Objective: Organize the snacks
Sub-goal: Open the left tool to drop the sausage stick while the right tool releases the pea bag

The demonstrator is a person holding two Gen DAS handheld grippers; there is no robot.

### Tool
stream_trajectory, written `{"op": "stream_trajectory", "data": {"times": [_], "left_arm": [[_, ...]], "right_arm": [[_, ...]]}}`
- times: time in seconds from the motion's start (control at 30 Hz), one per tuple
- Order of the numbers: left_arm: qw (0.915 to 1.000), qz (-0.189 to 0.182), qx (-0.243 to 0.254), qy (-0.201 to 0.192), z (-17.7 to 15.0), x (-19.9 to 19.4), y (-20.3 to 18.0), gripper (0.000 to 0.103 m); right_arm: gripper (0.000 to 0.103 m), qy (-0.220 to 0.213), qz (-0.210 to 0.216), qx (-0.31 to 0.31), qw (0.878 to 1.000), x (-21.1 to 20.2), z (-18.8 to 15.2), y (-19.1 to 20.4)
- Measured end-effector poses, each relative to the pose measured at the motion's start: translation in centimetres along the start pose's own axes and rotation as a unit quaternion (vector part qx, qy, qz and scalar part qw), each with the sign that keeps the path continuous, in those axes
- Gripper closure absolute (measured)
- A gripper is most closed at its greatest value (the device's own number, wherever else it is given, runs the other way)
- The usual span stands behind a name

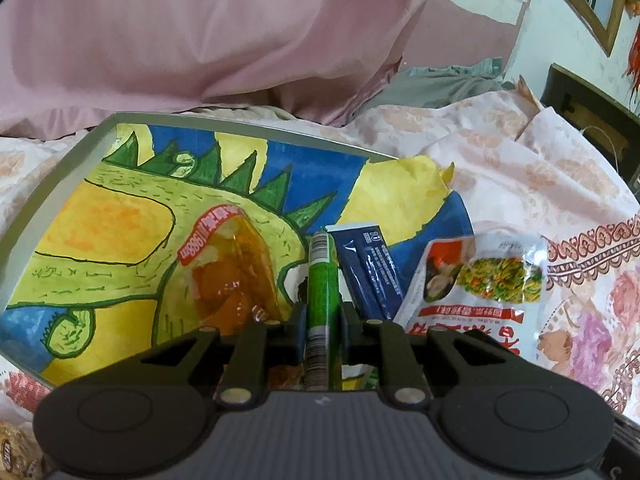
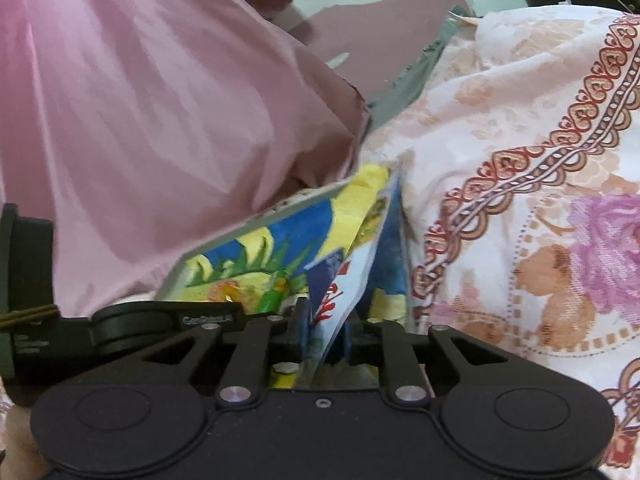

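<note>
Step in hand, my guess: loading snacks into shallow grey tray with painted dinosaur lining (image 1: 80, 152), lying on floral bedsheet (image 1: 540, 168).

Left tongs (image 1: 323, 320) clamped on slim green foil snack stick (image 1: 322, 272) — held over tray. Ahead-left: clear orange jelly pack (image 1: 228, 264). Just right: dark blue sachet (image 1: 370, 268), then white printed snack pouch (image 1: 480, 276).

Right tongs (image 2: 332, 330) pinched on white pouch (image 2: 348, 276) edge-on at tray's right edge.

Next, I judge: lower stick beside jelly, release.

Left view alone shows tray contents; right view alone shows left gripper body alongside.
</note>
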State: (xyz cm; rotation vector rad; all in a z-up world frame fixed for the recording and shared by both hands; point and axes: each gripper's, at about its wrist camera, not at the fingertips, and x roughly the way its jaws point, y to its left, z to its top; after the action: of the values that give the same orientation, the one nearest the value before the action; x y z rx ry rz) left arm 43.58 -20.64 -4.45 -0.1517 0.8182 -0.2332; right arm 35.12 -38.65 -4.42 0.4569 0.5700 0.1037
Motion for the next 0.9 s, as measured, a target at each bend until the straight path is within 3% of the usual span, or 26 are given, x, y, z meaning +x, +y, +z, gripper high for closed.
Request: {"op": "stream_trajectory", "data": {"times": [0.13,0.2,0.37,0.47,0.67,0.9], "left_arm": [[1.0,0.003,0.004,0.006,0.0,0.1,-0.2,0.084],[1.0,0.003,0.003,0.003,0.0,-0.1,-0.3,0.084],[1.0,0.002,-0.003,-0.006,0.4,-0.9,0.0,0.079],[0.9999,0.004,-0.002,-0.011,0.6,-1.5,0.1,0.075],[0.9995,0.009,-0.009,-0.03,0.6,-4.0,0.7,0.057],[0.9976,0.023,-0.012,-0.064,0.3,-8.8,1.7,0.025]], "right_arm": [[0.065,0.006,-0.031,-0.031,0.999,-0.1,0.1,0.6],[0.052,0.003,-0.042,-0.036,0.998,-0.2,0.3,0.7],[0.032,-0.009,-0.048,-0.042,0.998,-0.6,0.6,0.5],[0.027,-0.017,-0.05,-0.049,0.997,-1.1,0.8,0.6],[0.016,-0.041,-0.056,-0.065,0.996,-3.0,0.9,1.4],[0.005,-0.071,-0.056,-0.064,0.994,-6.3,1.0,2.4]]}}
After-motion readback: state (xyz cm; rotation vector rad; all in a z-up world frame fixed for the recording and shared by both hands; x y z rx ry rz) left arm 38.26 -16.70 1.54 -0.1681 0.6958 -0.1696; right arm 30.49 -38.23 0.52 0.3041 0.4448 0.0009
